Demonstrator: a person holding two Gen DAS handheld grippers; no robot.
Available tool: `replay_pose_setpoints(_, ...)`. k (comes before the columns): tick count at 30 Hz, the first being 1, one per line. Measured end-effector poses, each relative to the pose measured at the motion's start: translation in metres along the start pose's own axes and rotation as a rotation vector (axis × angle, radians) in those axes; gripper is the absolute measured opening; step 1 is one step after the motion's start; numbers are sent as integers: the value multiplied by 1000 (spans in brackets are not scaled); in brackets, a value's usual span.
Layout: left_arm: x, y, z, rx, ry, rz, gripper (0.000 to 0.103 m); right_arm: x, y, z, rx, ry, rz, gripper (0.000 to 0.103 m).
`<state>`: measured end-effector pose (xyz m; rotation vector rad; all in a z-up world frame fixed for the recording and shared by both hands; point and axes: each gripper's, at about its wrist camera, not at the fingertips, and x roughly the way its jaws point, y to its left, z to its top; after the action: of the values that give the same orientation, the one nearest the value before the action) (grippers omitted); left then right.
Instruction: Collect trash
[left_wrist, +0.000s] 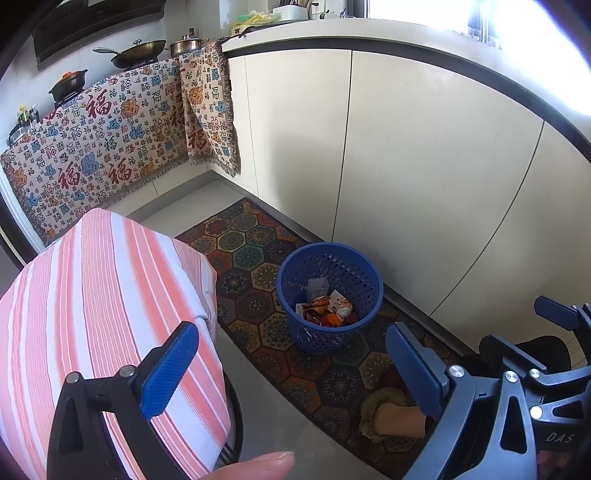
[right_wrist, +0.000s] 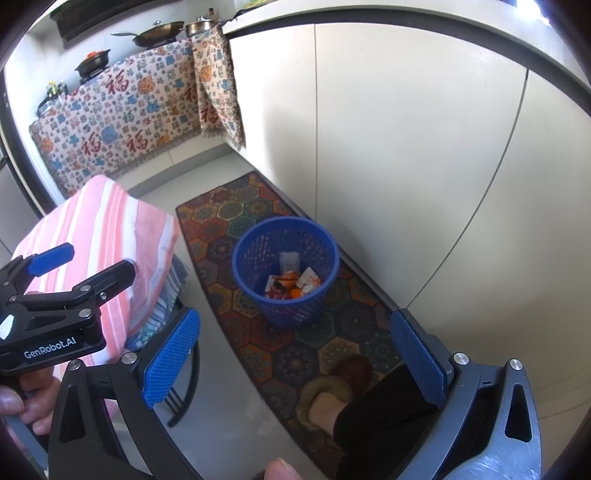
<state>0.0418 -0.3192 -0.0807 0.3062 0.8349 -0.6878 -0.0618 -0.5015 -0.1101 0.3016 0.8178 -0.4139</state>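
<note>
Wrapping up: trash looks binned, both grippers empty

Starting nearest: left gripper (left_wrist: 291, 373) has its blue pads spread wide w/ nothing between them, just floor and rug behind. Right gripper (right_wrist: 295, 358) is the same, fingers parted, gripping nothing. In the right wrist view the left gripper also shows at the left edge, held in a hand (right_wrist: 26, 402), pads apart there too.

Below the grippers a slippered foot (right_wrist: 328, 402) stands on the patterned rug (right_wrist: 236, 210). To the left a stool draped in a pink striped cloth (left_wrist: 110, 295) sits on the pale floor tiles, beside the rug.

Mid-distance: blue mesh basket (left_wrist: 330, 295) stands upright on the rug, just beside the cream cabinet doors (left_wrist: 424, 166), mouth pointing straight up, long axis vertical. Inside lies the trash (left_wrist: 327, 308): orange and red wrappers, white scraps, a clear plastic piece leaning on the far wall. It fills only the bottom part.

Progress, as a judgement: no loose litter shows on the rug or tiles in either view, so collection seems done or nearly so. What's left is prob a check of areas out of frame, or lifting the basket away.

Far back: patterned cloth (left_wrist: 110, 147) hangs over the stove-side counter, pans on top
</note>
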Motion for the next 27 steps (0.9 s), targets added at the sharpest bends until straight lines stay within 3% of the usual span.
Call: replay_pose_setpoints(27, 6, -5, 2, 12, 9, -10, 103, 1, -1, 1, -1, 2, -3, 103)
